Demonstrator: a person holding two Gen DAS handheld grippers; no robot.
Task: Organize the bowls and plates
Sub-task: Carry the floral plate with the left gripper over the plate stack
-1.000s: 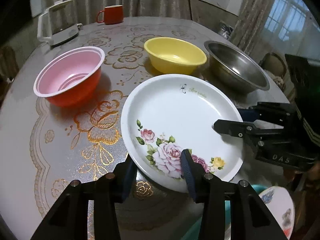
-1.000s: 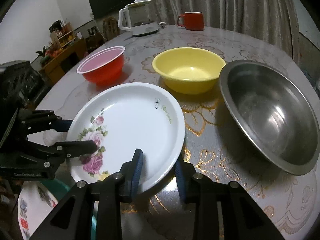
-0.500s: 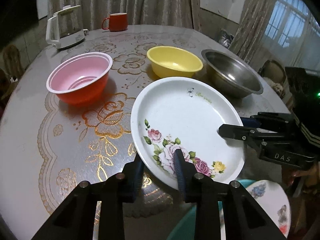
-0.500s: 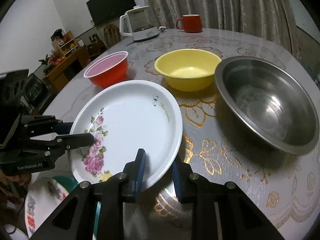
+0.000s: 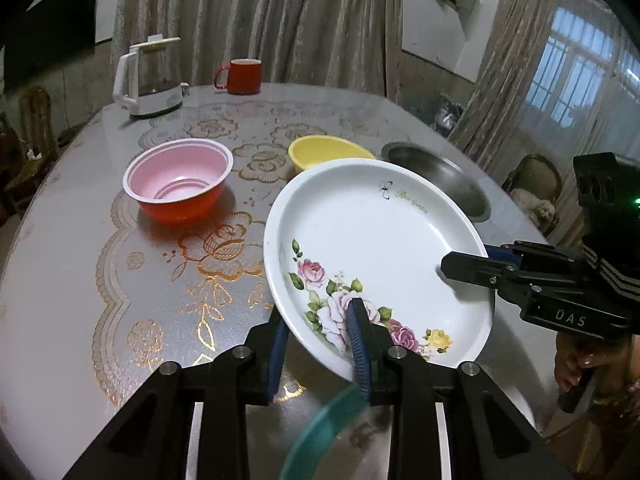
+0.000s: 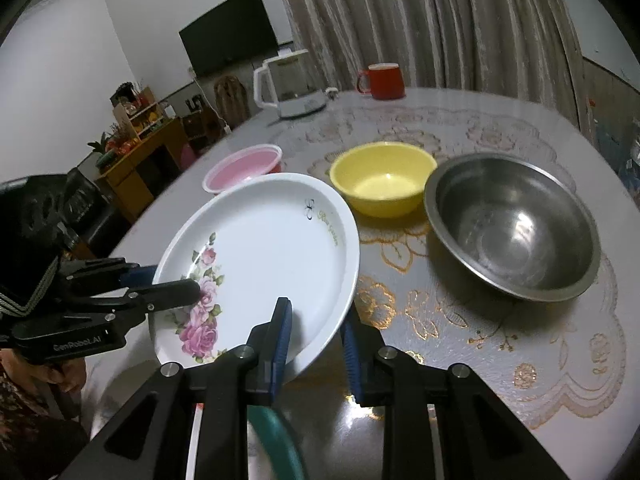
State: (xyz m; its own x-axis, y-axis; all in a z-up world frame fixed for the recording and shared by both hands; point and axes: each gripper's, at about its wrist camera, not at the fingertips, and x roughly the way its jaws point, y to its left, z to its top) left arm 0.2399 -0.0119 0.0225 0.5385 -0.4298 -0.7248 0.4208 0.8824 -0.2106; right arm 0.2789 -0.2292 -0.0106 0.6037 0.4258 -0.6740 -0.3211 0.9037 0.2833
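A white plate with pink roses [image 5: 372,240] [image 6: 264,252] is held above the table, tilted. My left gripper [image 5: 320,336] is shut on its near-left rim. My right gripper [image 6: 316,328] is shut on its near-right rim; it also shows in the left wrist view [image 5: 472,264]. A red bowl with a pink inside [image 5: 178,184] [image 6: 244,168], a yellow bowl [image 5: 320,152] [image 6: 384,178] and a steel bowl [image 5: 444,176] [image 6: 512,224] stand on the table behind the plate.
A white kettle [image 5: 146,80] [image 6: 286,84] and a red mug [image 5: 242,76] [image 6: 382,80] stand at the far edge of the round table [image 5: 120,280]. A teal rim [image 5: 324,420] [image 6: 272,436] shows blurred below the plate.
Both grippers closed on the plate's rim and lifted it off the table, its far edge tilting up. The lower plates have slid out of sight.
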